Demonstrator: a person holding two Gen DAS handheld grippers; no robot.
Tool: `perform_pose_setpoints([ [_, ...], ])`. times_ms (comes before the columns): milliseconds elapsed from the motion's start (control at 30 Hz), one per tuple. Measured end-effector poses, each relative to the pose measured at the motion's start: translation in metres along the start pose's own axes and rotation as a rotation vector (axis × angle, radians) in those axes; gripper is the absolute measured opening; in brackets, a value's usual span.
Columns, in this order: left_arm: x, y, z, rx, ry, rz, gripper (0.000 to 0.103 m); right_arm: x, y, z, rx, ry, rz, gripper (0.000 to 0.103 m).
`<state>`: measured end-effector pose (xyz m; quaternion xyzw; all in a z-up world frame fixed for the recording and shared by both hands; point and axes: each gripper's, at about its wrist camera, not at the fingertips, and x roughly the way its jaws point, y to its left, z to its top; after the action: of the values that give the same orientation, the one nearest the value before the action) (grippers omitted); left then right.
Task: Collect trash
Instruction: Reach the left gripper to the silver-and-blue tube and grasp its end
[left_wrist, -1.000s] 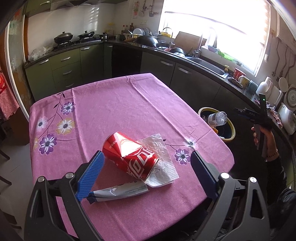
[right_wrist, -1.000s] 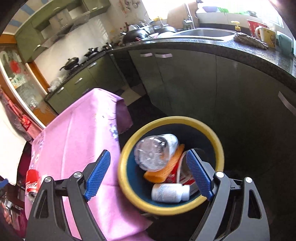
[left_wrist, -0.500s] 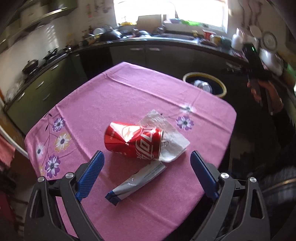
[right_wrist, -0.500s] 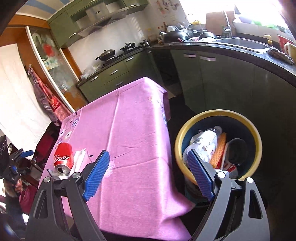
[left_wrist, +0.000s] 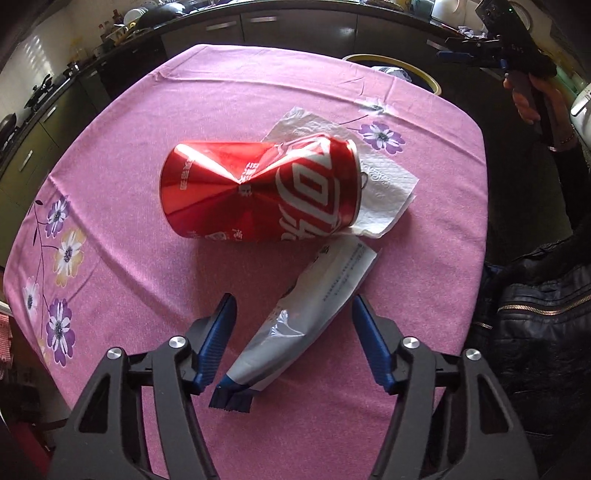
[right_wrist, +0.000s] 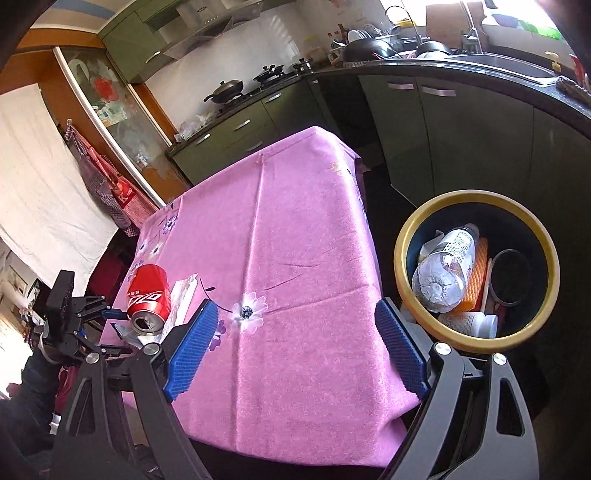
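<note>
A crushed red cola can (left_wrist: 258, 192) lies on its side on the pink tablecloth (left_wrist: 184, 99), partly on a white paper napkin (left_wrist: 380, 188). A flattened silver and white tube (left_wrist: 314, 314) lies in front of it. My left gripper (left_wrist: 293, 332) is open, its blue pads either side of the tube's lower half, not touching. My right gripper (right_wrist: 295, 339) is open and empty above the table's near corner, beside a yellow-rimmed trash bin (right_wrist: 476, 343) that holds a plastic bottle (right_wrist: 443, 269) and other trash. The can also shows in the right wrist view (right_wrist: 149, 295).
The bin also shows in the left wrist view (left_wrist: 424, 74) beyond the table's far edge. Dark green kitchen cabinets (right_wrist: 461, 136) and a counter with a sink run behind the bin. A stove with pans (right_wrist: 243, 88) is at the back. The table drops off close to the bin.
My left gripper has come down close to the tube and its jaws have narrowed around it. My right gripper has drawn back from over the bin toward the table's corner.
</note>
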<state>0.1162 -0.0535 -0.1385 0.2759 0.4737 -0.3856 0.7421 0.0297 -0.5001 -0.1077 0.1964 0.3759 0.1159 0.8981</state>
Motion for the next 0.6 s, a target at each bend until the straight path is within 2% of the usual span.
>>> perform_pose_setpoints([
  [33, 0.000, 0.002, -0.002, -0.005, 0.002, -0.009, 0.053, 0.001, 0.002, 0.000, -0.002, 0.002, 0.004, 0.086],
  [200, -0.001, 0.001, -0.008, -0.009, -0.002, -0.013, 0.047, 0.005, 0.011, 0.003, -0.017, 0.016, 0.021, 0.086],
  [333, -0.003, -0.005, -0.012, -0.015, -0.008, -0.020, 0.039, 0.007, 0.016, 0.004, -0.028, 0.017, 0.032, 0.086],
  [600, -0.003, -0.020, -0.014, -0.058, -0.019, 0.041, 0.033, 0.005, 0.017, 0.002, -0.025, 0.011, 0.043, 0.086],
])
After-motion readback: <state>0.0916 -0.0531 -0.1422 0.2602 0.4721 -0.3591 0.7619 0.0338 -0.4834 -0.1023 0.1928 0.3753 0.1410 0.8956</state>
